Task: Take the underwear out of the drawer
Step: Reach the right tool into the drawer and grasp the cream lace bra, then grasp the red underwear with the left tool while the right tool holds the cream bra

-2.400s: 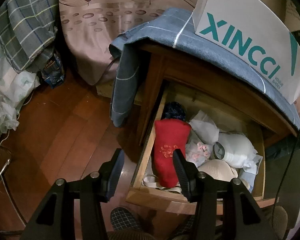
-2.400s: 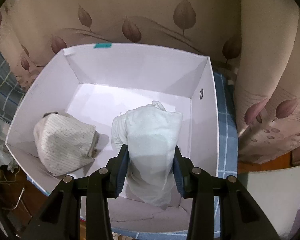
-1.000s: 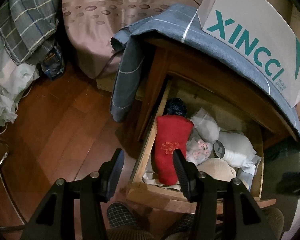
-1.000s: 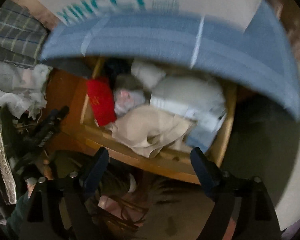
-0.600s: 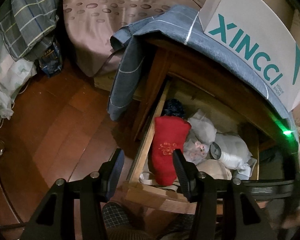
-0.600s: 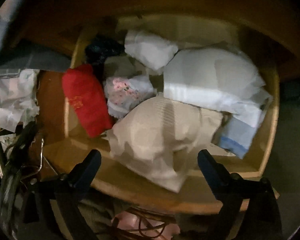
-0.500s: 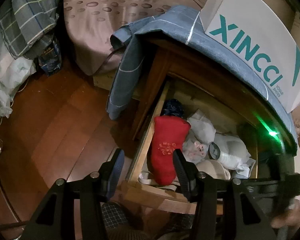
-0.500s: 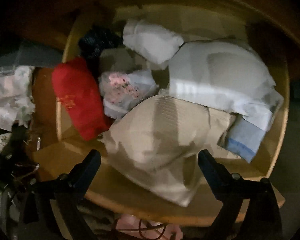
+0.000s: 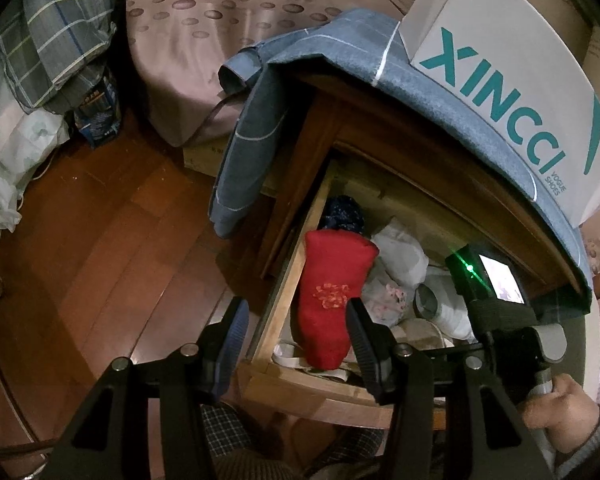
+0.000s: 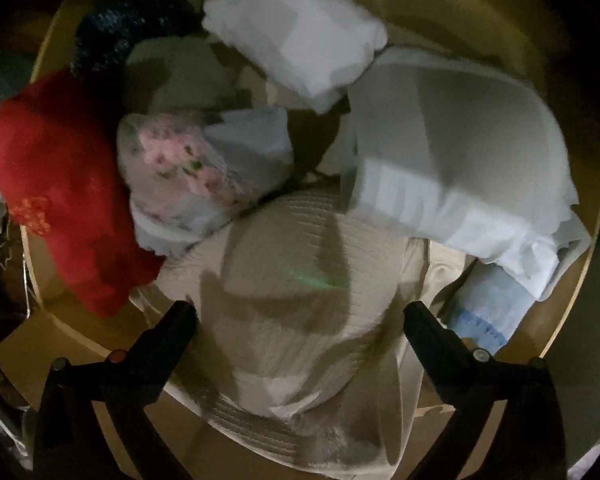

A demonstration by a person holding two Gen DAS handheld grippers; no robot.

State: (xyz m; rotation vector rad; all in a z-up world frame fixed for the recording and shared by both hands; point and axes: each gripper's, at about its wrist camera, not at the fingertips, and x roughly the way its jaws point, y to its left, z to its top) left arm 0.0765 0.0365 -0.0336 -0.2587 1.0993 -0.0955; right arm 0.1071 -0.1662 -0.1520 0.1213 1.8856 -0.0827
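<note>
The right hand-held gripper (image 10: 300,320), its jaws just spread wide and empty, straddles the beige underwear (image 10: 300,300) at the drawer (image 10: 580,280) front and may snag the neighbouring white garment (image 10: 460,168); the left hand-held gripper (image 9: 296,328) hangs part-open, empty.

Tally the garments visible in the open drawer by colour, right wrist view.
Red: 1
Dark navy: 1
Floral pink print: 1
Grey: 1
White: 2
Beige: 1
Light blue: 1
Total: 8, counting only pieces that show; anything buried underneath is hidden.
</note>
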